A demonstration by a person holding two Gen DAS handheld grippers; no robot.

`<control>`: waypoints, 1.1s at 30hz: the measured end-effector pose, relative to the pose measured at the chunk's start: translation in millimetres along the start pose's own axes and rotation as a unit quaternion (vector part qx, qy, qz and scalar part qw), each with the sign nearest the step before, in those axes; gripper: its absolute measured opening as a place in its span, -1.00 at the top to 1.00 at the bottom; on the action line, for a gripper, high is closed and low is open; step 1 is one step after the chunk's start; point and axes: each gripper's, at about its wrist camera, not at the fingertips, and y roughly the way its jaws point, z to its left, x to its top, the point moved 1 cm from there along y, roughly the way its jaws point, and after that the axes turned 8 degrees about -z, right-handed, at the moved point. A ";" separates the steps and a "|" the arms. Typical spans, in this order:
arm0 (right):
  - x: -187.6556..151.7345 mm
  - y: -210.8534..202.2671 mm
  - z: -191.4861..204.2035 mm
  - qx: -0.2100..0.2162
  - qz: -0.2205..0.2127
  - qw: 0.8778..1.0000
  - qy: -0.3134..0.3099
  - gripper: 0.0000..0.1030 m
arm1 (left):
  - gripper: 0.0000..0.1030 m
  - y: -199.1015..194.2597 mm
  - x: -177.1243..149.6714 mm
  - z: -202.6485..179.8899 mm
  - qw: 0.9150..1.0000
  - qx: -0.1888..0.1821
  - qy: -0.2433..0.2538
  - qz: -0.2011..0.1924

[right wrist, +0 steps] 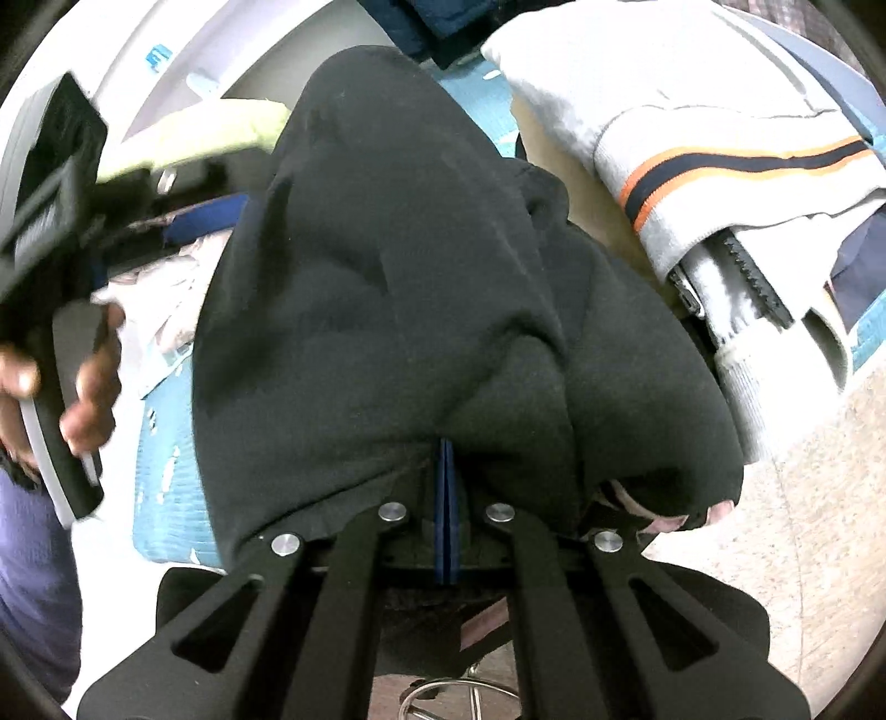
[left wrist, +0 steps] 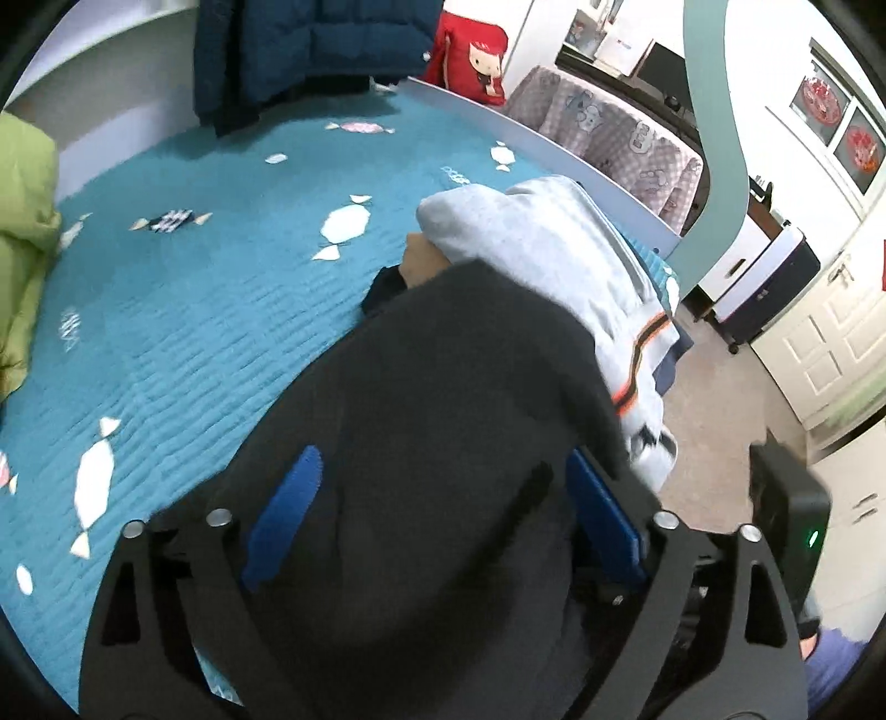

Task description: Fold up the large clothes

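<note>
A black garment (left wrist: 443, 360) is bunched up over the near edge of the bed. In the left wrist view it fills the space between my left gripper's (left wrist: 443, 465) two blue pads (left wrist: 282, 515), which stand wide apart without pressing on it. In the right wrist view my right gripper (right wrist: 446, 451) has its pads together, pinching a fold of the black garment (right wrist: 387, 277), which hangs over the fingers. A hand (right wrist: 83, 387) holds the left gripper's body (right wrist: 55, 194) at the left of that view.
A folded grey hoodie (left wrist: 554, 249) with an orange and navy stripe lies on the teal bedspread (left wrist: 194, 304) beside the black garment. A green jacket (left wrist: 22, 221) sits at the left, a navy jacket (left wrist: 304, 44) at the back. Beige floor (left wrist: 714, 399) lies to the right.
</note>
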 end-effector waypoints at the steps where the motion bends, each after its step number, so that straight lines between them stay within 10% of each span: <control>1: 0.1 -2.4 0.4 0.000 -0.003 1.000 0.001 0.94 | -0.79 -5.9 -8.7 -1.8 1.000 0.005 -0.002 -0.005; 9: -8.3 -29.7 -13.2 0.041 -0.050 0.997 0.041 0.74 | -0.82 -12.9 -50.1 -4.4 0.998 0.055 0.017 -0.017; 13: -13.5 -58.3 -9.0 0.063 -0.092 0.993 0.051 0.08 | -0.87 -4.4 -50.6 0.1 0.998 0.064 0.021 0.005; 16: -22.9 -83.7 -16.7 0.003 -0.141 0.988 0.060 -0.64 | -0.91 0.7 -47.7 -0.8 0.997 0.067 0.029 0.020; 22: -40.5 -61.4 -67.7 -0.036 -0.092 0.986 0.133 -0.69 | -0.91 3.8 -44.4 7.2 0.998 0.056 0.008 0.033; 33: -56.4 -4.1 -110.5 0.083 -0.056 0.962 0.254 -0.86 | -0.91 8.4 -38.6 11.5 0.997 0.048 0.022 0.061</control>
